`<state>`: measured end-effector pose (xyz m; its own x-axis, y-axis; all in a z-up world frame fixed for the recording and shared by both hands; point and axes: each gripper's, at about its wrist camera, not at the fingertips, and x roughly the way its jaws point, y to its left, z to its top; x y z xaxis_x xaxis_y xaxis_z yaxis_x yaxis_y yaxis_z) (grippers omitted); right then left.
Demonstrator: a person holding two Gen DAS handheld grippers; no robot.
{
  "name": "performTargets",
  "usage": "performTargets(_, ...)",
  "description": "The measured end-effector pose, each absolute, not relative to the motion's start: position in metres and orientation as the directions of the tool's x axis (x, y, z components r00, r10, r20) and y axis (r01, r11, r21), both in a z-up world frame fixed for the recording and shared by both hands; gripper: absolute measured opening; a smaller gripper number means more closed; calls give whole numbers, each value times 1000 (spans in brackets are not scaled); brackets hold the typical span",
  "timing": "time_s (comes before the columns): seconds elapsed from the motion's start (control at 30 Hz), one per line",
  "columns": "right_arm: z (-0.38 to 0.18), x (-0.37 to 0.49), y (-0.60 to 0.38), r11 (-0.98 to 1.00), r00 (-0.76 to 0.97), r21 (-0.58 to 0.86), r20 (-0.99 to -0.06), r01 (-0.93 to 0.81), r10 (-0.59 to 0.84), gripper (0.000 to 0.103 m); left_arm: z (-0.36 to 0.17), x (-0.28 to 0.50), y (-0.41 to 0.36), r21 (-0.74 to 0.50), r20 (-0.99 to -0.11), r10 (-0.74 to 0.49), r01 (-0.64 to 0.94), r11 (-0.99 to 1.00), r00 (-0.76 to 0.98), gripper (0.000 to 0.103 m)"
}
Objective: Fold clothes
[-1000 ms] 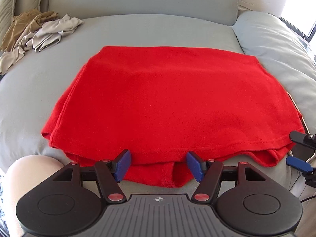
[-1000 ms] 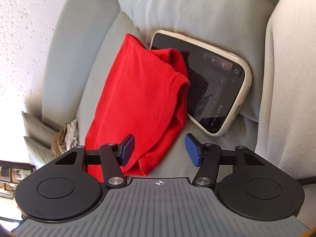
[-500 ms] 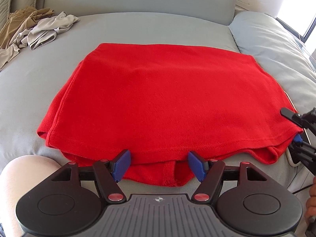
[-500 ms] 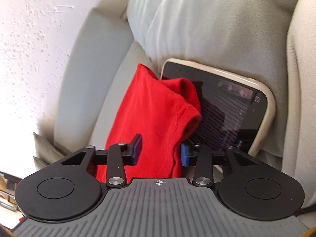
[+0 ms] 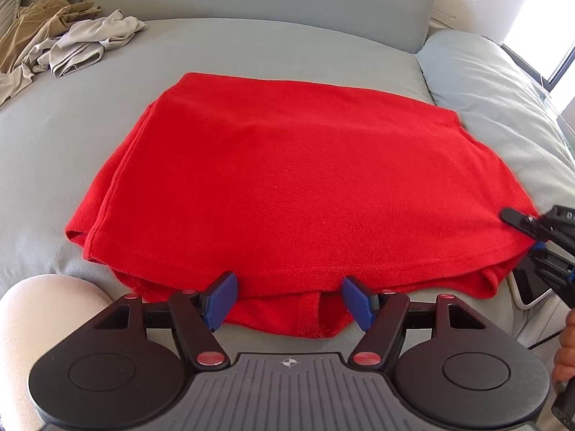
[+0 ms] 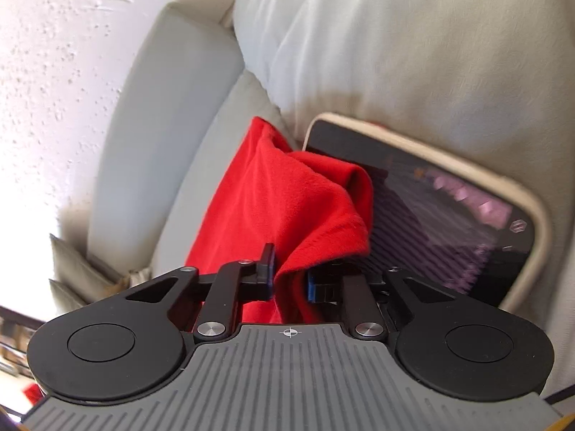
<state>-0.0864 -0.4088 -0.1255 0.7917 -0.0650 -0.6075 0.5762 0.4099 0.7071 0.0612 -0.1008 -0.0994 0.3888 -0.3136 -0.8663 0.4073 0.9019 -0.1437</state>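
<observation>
The red garment [image 5: 287, 194] is lying partly folded on the sofa seat [image 5: 251, 46], spreading from mid-seat to its front edge, its right corner reaching the side cushion [image 5: 503, 100]. The right gripper [image 6: 289, 280] is closing on that corner, with a bunched fold of cloth between its jaws; the pads seem to be pressing it already. The left gripper [image 5: 289, 300] is hovering spread wide over the front hem, gripping nothing.

A phone [image 6: 449, 222] is lying under that right corner, wedged against the cushion. The gripper's lower finger is sitting very near the screen, so it may be scraping the glass, or dragging the phone along when the cloth lifts. The pinch looks shallow and bunched; it may be catching only the top layer, which would let the layers slide apart and undo the fold. With only one corner held, a pull would be skewing the garment across the seat. A loose flap is poking out under the front hem and could get folded in crooked. A pile of clothes [image 5: 72, 43] is waiting at the seat's far left corner, well apart.
</observation>
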Motion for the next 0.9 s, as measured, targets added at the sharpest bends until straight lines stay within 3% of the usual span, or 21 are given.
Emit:
performTargets(0.13,-106,-74,-402,531,743,593,-660,605,-110,8,-99,62,-104,-130,-871,-306,420,898,384,66)
performTargets(0.2,-109,-64,-408,492,728,617,-684,615,-52,14,-98,61,-102,-136,-870,-312,424,896,382,66)
performTargets(0.23,-113,-63,-412,441,732,650,-681,619,-23,23,-98,62,-100,-148,-868,-322,420,895,379,66)
performTargets(0.27,-116,-64,-414,398,746,683,-666,612,-4,43,-98,62,-98,-161,-866,-331,416,895,376,66)
performTargets(0.33,-123,-67,-415,329,782,744,-623,582,25,59,-97,63,-96,-181,-863,-344,410,894,370,67)
performTargets(0.5,-137,-75,-409,256,858,834,-512,489,29,59,-98,63,-94,-198,-859,-359,409,891,365,67)
performTargets(0.67,-148,-69,-411,260,909,876,-417,406,-12,48,-98,62,-95,-193,-860,-356,415,889,365,67)
performTargets(0.73,-149,-61,-411,279,910,872,-415,403,-16,44,-98,62,-95,-193,-861,-356,415,889,362,67)
performTargets(0.83,-149,-55,-414,256,885,853,-466,455,-17,31,-98,62,-94,-198,-862,-358,413,889,358,67)
performTargets(0.9,-142,-55,-412,287,861,821,-508,493,-25,29,-98,62,-92,-204,-861,-363,413,888,356,67)
